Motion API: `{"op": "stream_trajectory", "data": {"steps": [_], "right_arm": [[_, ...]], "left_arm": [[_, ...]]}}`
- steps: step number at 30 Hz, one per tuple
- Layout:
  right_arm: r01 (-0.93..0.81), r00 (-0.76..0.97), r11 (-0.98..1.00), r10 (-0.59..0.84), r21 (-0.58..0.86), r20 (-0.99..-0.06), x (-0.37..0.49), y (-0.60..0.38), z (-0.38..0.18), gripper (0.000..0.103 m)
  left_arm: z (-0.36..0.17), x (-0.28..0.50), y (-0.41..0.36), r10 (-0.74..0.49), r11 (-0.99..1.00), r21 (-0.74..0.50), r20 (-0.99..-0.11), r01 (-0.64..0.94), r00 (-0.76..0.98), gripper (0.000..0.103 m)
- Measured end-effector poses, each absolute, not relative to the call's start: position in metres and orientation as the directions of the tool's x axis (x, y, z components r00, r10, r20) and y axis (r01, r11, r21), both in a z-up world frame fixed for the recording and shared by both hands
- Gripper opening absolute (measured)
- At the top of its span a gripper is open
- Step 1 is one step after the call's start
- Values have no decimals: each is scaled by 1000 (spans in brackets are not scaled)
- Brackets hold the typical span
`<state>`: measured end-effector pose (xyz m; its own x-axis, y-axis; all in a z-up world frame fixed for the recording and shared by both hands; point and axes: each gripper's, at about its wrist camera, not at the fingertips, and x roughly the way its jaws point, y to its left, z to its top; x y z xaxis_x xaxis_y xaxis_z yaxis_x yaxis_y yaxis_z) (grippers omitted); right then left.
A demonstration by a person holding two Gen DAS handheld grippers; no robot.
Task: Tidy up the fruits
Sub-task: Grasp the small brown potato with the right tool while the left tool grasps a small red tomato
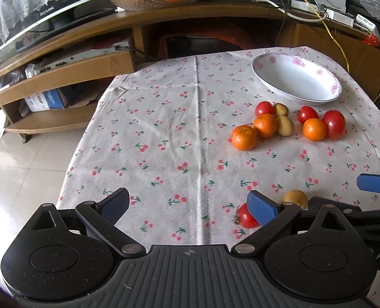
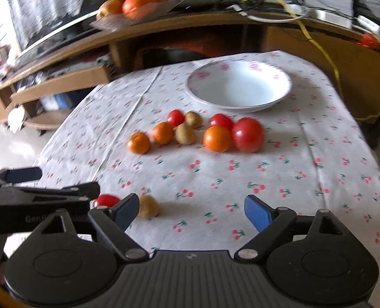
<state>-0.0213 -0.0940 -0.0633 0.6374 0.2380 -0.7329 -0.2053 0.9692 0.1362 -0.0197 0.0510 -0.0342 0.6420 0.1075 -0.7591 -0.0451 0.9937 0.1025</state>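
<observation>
Fruits [image 2: 216,138] lie near the bowl [image 2: 238,102], apparently none inside, both tools empty

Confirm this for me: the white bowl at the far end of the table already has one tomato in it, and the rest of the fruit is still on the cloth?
Not quite. The white bowl is empty, as the right wrist view shows. The rest holds: all the fruit, including the big tomato, lies on the cherry-print cloth.
</observation>
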Motion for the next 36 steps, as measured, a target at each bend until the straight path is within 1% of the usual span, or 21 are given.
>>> {"op": "stream_trajectory", "data": {"steps": [2, 6, 8, 12, 14, 15, 18, 21, 22, 24, 26, 28, 32, 36], "right_arm": [[-241, 624, 962, 256, 129, -738, -21, -88, -66, 80], [-304, 604, 947, 279, 107, -747, -20, -78, -67, 73], [-339, 589, 936, 292, 97, -753, -18, -73, -69, 63], [-403, 568, 913, 299, 58, -767, -13, -63, -75, 56], [-428, 553, 902, 313, 59, -772, -9, -57, -77, 49], [-440, 546, 896, 320, 60, -774, -7, -55, -79, 48], [-467, 527, 883, 315, 41, -790, -2, -49, -85, 39], [-486, 540, 874, 303, 2, -785, -3, -46, -86, 31], [-492, 538, 871, 307, 4, -785, -3, -46, -85, 25], [-488, 529, 873, 310, 15, -790, -2, -48, -84, 25], [-478, 525, 878, 301, 17, -796, -3, -53, -83, 25], [-455, 534, 891, 276, 4, -799, -3, -60, -82, 25], [-389, 548, 921, 225, -7, -805, 0, -77, -81, 25], [-303, 564, 953, 190, 13, -803, 5, -101, -76, 25]], "left_arm": [[-34, -20, 54, 112, 993, 109, -759, -43, 642, 100], [-33, -22, 58, 117, 992, 125, -760, -33, 640, 100], [-31, -24, 60, 94, 994, 106, -760, -21, 643, 100], [-29, -24, 58, 78, 994, 107, -753, 4, 653, 101], [-31, -24, 55, 78, 993, 118, -753, 17, 653, 101], [-31, -23, 54, 72, 993, 115, -755, 23, 652, 101], [-32, -22, 53, 50, 995, 97, -758, 37, 650, 101], [-32, -20, 51, 17, 996, 71, -761, 57, 649, 100], [-33, -20, 50, 4, 996, 60, -760, 65, 650, 99], [-33, -18, 48, -27, 996, 35, -760, 82, 650, 98], [-34, -16, 45, -57, 994, 14, -763, 105, 644, 93], [-39, -14, 38, -61, 992, 24, -778, 127, 625, 88], [-49, -10, 26, -52, 986, 57, -796, 160, 603, 87], [-57, -4, 18, -52, 983, 58, -819, 172, 571, 74]]}}
